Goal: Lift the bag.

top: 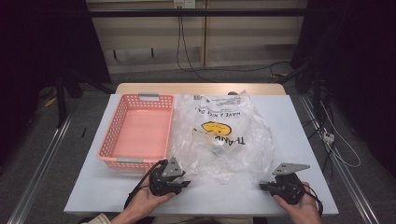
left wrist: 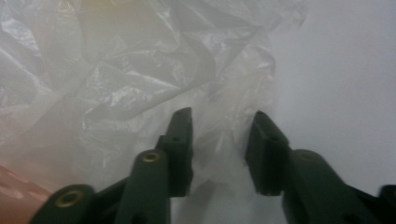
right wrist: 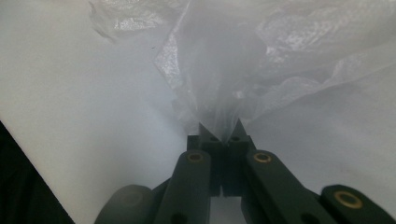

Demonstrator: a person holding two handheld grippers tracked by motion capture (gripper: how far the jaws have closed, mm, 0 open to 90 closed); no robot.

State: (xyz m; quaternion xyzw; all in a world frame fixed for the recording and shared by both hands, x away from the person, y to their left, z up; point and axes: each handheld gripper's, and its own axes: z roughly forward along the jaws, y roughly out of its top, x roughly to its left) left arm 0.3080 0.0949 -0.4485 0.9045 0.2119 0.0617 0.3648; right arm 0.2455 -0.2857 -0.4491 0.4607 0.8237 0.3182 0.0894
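Count: one clear plastic bag [top: 224, 135] with a yellow smiley print, one pink basket [top: 135, 133], two grippers. Bag lies crumpled on the white table [top: 93, 186], just right of the basket; something small seems to sit inside it, too blurred to identify.

Left gripper [top: 184, 183] is held low at the bag's near-left edge, jaws narrowly apart with film between them, pads not pressing. Right gripper [right wrist: 223, 133] is at the near-right corner, jaws pinched tight on the bag's edge.
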